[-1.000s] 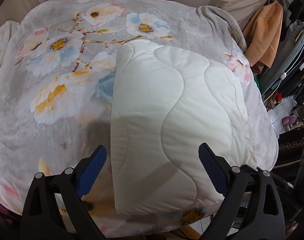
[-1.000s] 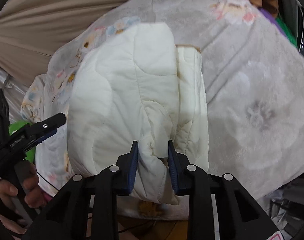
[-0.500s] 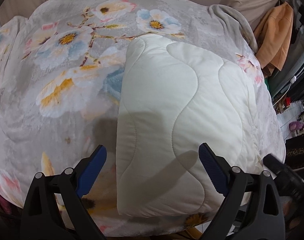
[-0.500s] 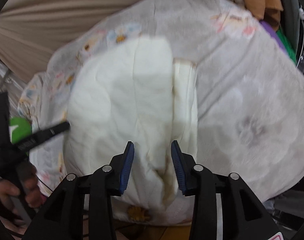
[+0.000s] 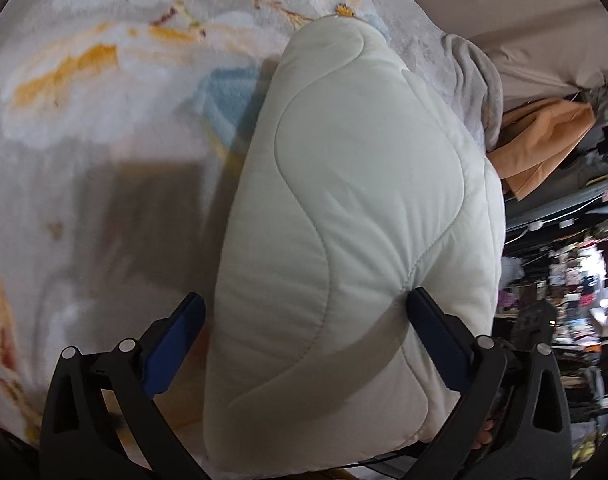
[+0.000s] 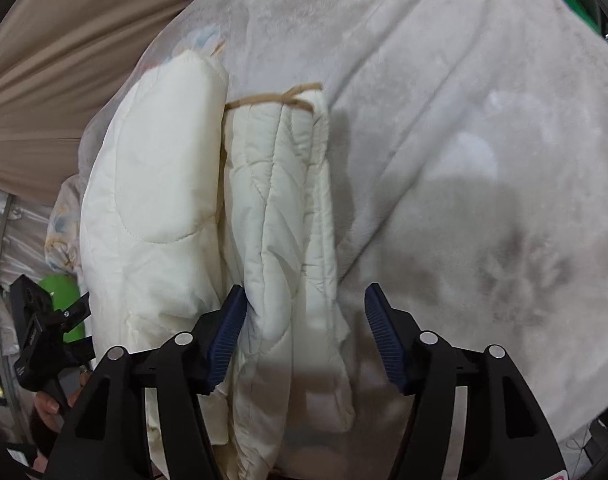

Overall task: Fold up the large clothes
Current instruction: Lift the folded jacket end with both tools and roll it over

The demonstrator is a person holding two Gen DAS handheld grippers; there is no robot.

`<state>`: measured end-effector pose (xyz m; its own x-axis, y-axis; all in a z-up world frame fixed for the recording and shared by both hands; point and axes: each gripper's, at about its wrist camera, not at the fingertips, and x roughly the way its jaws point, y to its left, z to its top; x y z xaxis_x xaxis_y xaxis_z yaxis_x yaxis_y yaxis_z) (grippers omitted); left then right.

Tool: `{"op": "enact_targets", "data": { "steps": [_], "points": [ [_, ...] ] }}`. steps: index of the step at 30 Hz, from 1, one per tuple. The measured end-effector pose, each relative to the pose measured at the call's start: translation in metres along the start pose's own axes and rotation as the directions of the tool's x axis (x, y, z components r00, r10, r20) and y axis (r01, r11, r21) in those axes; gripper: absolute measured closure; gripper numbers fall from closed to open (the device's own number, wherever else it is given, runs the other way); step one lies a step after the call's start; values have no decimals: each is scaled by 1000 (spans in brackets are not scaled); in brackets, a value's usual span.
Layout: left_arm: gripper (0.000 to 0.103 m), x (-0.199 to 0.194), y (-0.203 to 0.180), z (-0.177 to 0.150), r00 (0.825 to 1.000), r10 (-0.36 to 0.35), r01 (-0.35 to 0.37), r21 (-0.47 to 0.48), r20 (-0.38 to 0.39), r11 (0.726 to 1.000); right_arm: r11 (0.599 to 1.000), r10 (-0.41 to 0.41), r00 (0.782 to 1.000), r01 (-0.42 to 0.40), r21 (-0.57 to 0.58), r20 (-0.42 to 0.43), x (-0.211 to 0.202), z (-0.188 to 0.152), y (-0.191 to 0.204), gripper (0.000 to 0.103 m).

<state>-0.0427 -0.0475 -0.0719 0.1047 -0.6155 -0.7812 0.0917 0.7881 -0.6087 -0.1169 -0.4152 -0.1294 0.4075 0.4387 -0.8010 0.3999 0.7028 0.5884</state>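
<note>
Lying folded into a thick cream bundle on the grey floral blanket [image 5: 104, 128], the quilted garment [image 5: 344, 200] sits close in front of both tools, its stacked edges and a tan binding strip [image 6: 272, 98] turned toward the right-wrist view. Reads as light and puffy, soft all through, springy enough to bulge back open once released (slick shell fabric, so layers likely slide over one another). Left gripper [image 5: 304, 340] spread to its widest, one blue pad beside the bundle's left flank with blanket showing between, the other right against the right-hand bulge, denting it a little but not clamping. Right gripper [image 6: 306, 332] partly apart, jaws having just been opening, the near end of the stacked layers between them, the left pad brushing the quilting and the right pad clear of it over bare blanket; nothing pinched. Best taken low and deep across the whole stack near the closest edge, both tools biting through every layer rather than only the top panel, since a shallow nip would probably lift one leaf and spill the fold. Orange cloth [image 5: 544, 140] hanging off to the side, well apart.
</note>
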Motion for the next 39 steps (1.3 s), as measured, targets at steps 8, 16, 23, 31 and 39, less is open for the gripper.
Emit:
{"op": "enact_targets", "data": {
  "steps": [8,16,23,31,39],
  "points": [
    [5,11,-3,2,998,-59,58,-38,-12,998,994,100,993,-96,54,-65,26,6,0,41],
    [30,-8,-46,-2,998,56,-59,107,32,992,997,68,998,-68,-29,2,6,-5,36,83],
    [45,-58,-107,8,990,80,-114,315,117,942,993,68,987,-53,-106,145,-47,-22,82,85],
    [45,-143,-157,24,959,-24,-112,458,281,882,968,116,905,-10,-252,410,-123,-26,157,85],
    [45,-239,-164,43,871,-133,-162,533,472,830,910,216,808,37,-412,548,-166,-7,229,85]
  ]
}}
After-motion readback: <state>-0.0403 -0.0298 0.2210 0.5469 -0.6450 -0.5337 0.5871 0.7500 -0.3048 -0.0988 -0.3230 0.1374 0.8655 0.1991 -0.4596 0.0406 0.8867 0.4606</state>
